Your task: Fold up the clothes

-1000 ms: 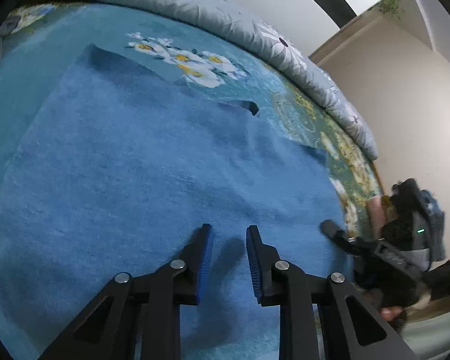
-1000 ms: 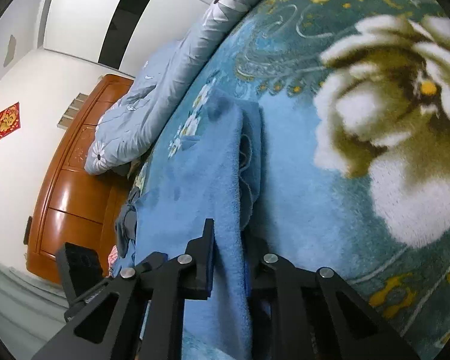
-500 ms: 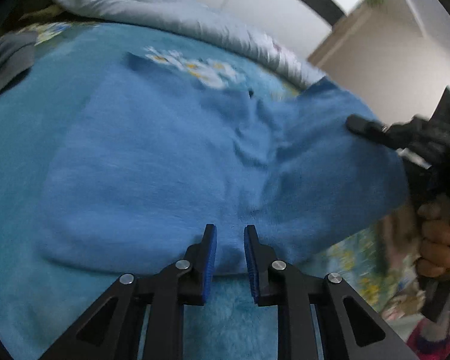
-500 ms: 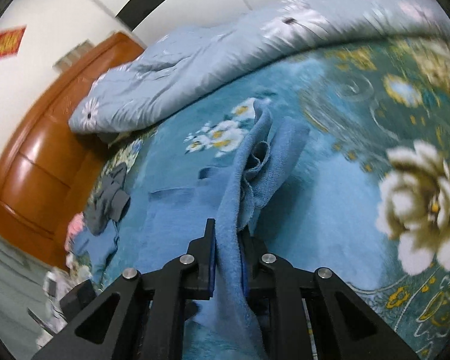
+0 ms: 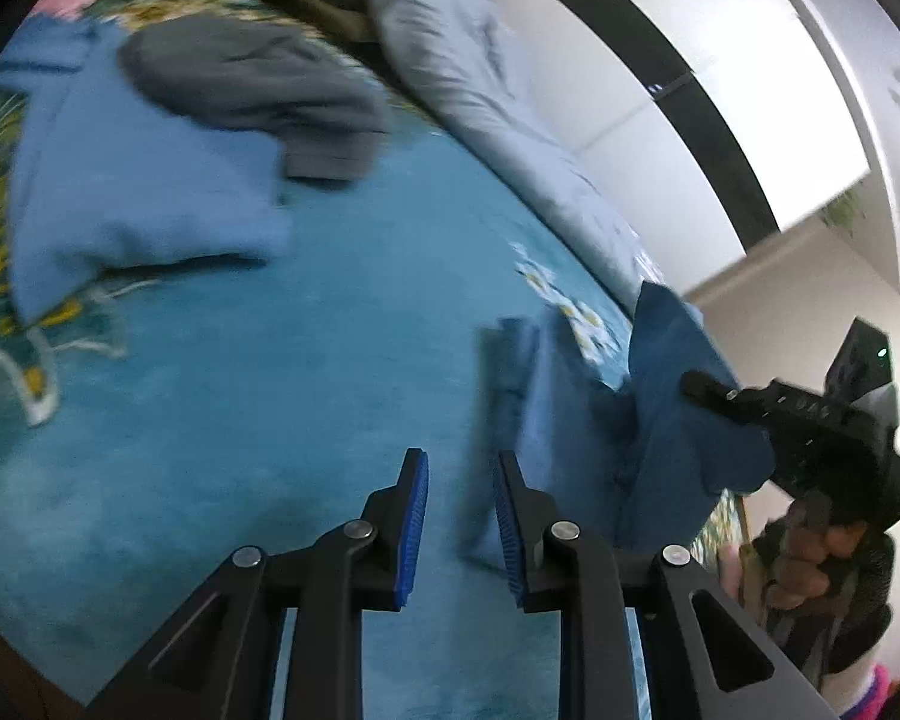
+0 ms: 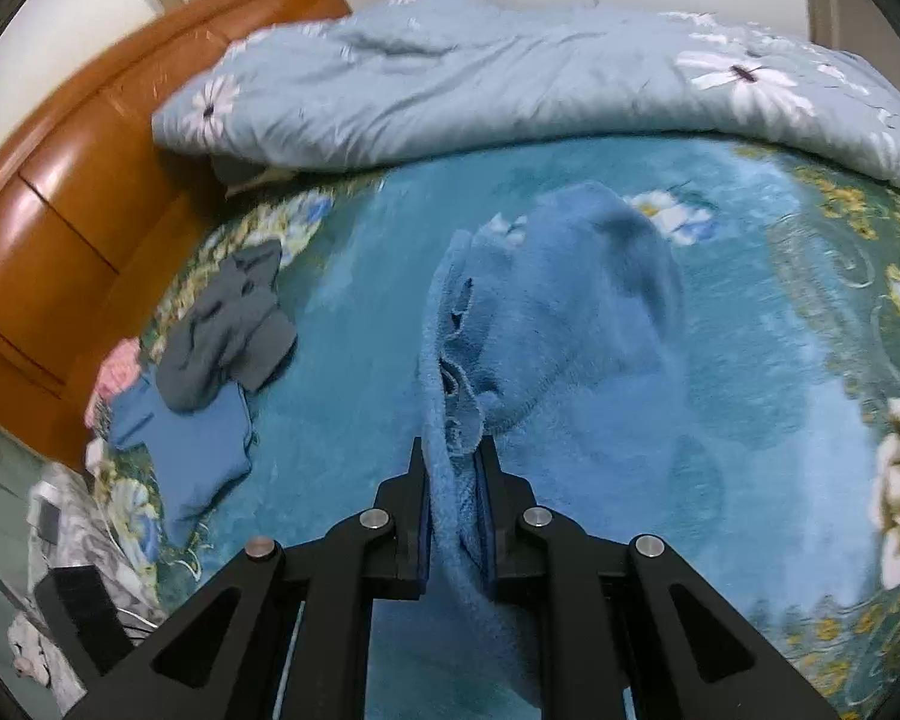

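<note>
1. The bed (image 6: 342, 396) lies ahead of both grippers, so the garment (image 6: 558, 324) could drop in a heap if the thin pinch slips.
2. The garment, fuzzy blue, hangs bunched ahead of the right gripper (image 6: 455, 516), which is clamped on its edge.
3. The left gripper (image 5: 459, 531) is parted and empty; the garment's loose side, just to its right, may sag crooked.
</note>
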Available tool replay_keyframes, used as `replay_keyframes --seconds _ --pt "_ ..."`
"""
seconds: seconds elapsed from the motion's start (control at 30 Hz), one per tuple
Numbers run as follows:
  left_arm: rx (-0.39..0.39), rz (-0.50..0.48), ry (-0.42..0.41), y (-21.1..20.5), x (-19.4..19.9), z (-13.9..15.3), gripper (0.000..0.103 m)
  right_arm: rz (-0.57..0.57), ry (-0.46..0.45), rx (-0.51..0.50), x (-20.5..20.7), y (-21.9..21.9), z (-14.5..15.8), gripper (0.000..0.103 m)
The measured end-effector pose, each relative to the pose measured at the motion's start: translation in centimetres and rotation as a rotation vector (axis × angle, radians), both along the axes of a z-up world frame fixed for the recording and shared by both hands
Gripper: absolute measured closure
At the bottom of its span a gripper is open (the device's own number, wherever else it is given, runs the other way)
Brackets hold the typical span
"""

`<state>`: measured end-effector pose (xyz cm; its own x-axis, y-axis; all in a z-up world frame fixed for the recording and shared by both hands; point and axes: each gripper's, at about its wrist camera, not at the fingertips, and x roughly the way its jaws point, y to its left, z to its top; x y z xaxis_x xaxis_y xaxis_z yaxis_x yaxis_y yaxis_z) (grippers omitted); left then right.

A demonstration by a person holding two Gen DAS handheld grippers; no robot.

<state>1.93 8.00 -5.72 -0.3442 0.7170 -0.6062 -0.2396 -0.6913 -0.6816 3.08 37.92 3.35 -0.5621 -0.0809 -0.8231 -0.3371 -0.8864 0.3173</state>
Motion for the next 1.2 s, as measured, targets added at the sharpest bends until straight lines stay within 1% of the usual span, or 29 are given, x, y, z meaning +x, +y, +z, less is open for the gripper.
replay_keyframes --seconds 0.1,0.2,0.37,0.43,0.53,0.6,0.63,0.67,0.77,0.87,0.9,0.93,1.0,1.13,1.2 --pt "0.012 0.033 -0.013 -1.8 -0.6 -0.4 0.075 0.045 -0.043 0.033 -0.9 -2.3 -1.6 0.09" --pt "0.028 0.046 -0.029 -2.4 -1.0 -0.7 0.071 0.07 -0.09 0.073 -1.6 -4.0 -2.9 0.089" --pt "0.03 0.028 -0.037 -1.6 -1.5 -1.2 0.069 0.079 -0.141 0.104 -1.8 -5.5 -4.2 0.086" --pt "0.027 0.018 -0.037 -1.4 -1.4 -1.2 0.068 0.085 -0.147 0.099 -1.6 -5.8 -4.4 0.083" --pt "0.021 0.003 -0.038 -0.9 -1.2 -1.1 0.066 0.129 -0.121 0.034 -1.2 -5.8 -4.2 0.073" --pt "0.02 -0.007 -0.043 -0.6 -1.1 -1.2 0.065 0.194 -0.073 -0.068 -0.5 -5.7 -3.8 0.069" --pt "0.021 -0.014 -0.045 -0.4 -1.0 -1.2 0.065 0.214 -0.044 -0.106 -0.1 -5.5 -3.3 0.068" --pt "0.024 -0.023 -0.046 -0.2 -1.0 -1.2 0.064 0.213 -0.015 -0.12 0.4 -5.3 -2.8 0.067" --pt "0.04 -0.057 -0.042 0.7 -0.8 -0.9 0.061 0.14 0.095 -0.128 2.6 -3.0 -0.7 0.064" --pt "0.086 -0.116 -0.037 2.5 -0.6 0.0 0.056 0.036 0.156 -0.157 5.1 0.4 -0.2 0.064" --pt "0.1 -0.141 -0.029 3.3 -0.4 0.6 0.052 0.0 0.16 -0.164 6.1 1.6 -0.5 0.064" --pt "0.106 -0.164 -0.016 4.2 -0.3 1.1 0.05 -0.036 0.162 -0.171 7.1 2.7 -0.9 0.064" --pt "0.096 -0.217 0.03 6.3 0.3 2.3 0.041 -0.09 0.16 -0.199 8.8 4.3 -1.9 0.063" --pt "0.052 -0.264 0.067 9.3 1.0 3.3 0.04 -0.165 0.153 -0.259 10.9 6.3 -4.1 0.063" --pt "0.026 -0.277 0.093 10.5 1.1 3.7 0.04 -0.179 0.155 -0.278 11.5 7.0 -4.7 0.063"
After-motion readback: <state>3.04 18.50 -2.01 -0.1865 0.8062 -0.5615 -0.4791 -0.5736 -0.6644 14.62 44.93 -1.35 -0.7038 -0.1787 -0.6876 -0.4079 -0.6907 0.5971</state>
